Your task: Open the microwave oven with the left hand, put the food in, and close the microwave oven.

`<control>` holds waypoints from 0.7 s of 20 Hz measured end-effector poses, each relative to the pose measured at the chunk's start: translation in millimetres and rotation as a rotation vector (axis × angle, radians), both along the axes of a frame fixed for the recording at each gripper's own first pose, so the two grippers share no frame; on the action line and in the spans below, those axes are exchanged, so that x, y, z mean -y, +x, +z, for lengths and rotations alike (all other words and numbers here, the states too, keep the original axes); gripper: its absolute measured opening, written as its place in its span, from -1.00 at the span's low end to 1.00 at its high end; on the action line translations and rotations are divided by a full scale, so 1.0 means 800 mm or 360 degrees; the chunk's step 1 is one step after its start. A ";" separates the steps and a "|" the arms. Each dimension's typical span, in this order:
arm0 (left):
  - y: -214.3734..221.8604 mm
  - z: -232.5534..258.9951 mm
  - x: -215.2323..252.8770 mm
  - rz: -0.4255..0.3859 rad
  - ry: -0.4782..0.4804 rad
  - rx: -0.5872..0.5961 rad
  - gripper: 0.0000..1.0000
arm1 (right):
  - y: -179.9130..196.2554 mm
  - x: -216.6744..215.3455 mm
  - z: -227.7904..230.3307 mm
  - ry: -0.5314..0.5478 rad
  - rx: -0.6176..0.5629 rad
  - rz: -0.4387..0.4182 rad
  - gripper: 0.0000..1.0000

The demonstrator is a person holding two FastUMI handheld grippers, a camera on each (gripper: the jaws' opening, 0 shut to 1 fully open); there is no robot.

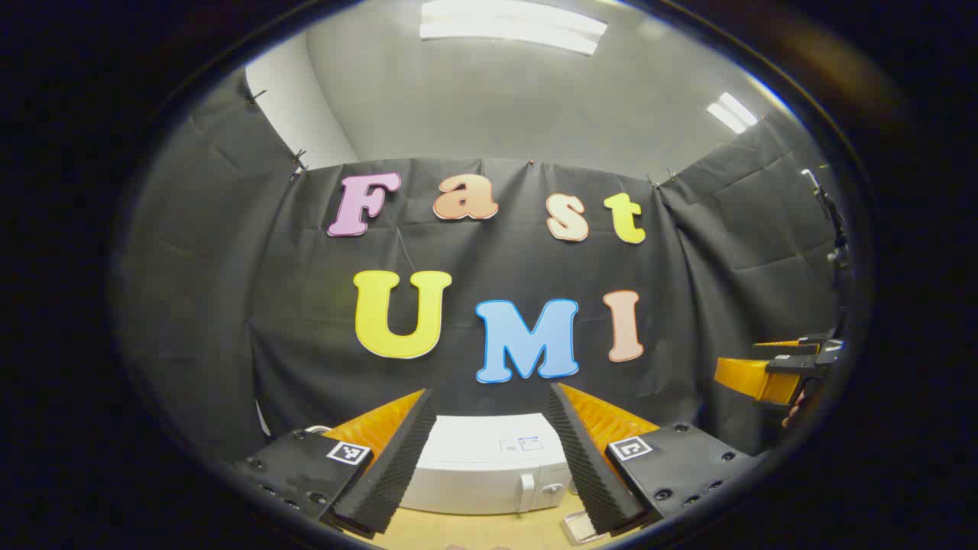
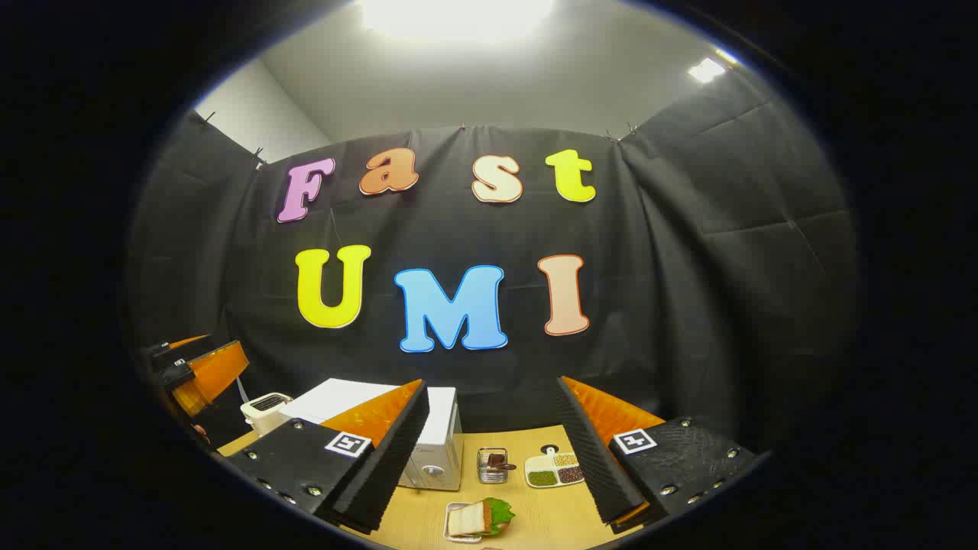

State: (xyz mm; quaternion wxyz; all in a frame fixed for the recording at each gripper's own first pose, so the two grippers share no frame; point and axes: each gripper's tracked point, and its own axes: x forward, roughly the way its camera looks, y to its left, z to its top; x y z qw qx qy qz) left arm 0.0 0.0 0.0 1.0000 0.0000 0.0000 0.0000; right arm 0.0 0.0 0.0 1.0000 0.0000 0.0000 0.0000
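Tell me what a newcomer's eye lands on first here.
The white microwave, door shut, stands at the back of the wooden table. In front of it lies a sandwich with lettuce on a small tray. Both tongs hang open above the table: left, right.

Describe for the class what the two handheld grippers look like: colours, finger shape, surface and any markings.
Both are built alike. The left gripper and the right gripper each have two wedge-shaped fingers, orange on their outer sides, with inner faces lined with dark ribbed foam pads. Each finger sits on a black block with visible screws, topped by a small square black-and-white marker.
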 end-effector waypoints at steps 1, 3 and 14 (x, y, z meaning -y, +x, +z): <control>0.001 -0.002 0.001 -0.0002 -0.0002 -0.0006 0.96 | 0.001 0.001 -0.001 0.0001 -0.0002 -0.0001 0.99; 0.005 -0.005 -0.001 0.0003 0.0006 -0.0011 0.94 | 0.002 0.003 -0.001 0.0006 -0.0005 -0.0002 0.99; 0.004 -0.004 0.007 0.0006 0.0028 0.0012 0.94 | 0.006 0.016 -0.002 0.0007 0.0000 -0.0020 0.99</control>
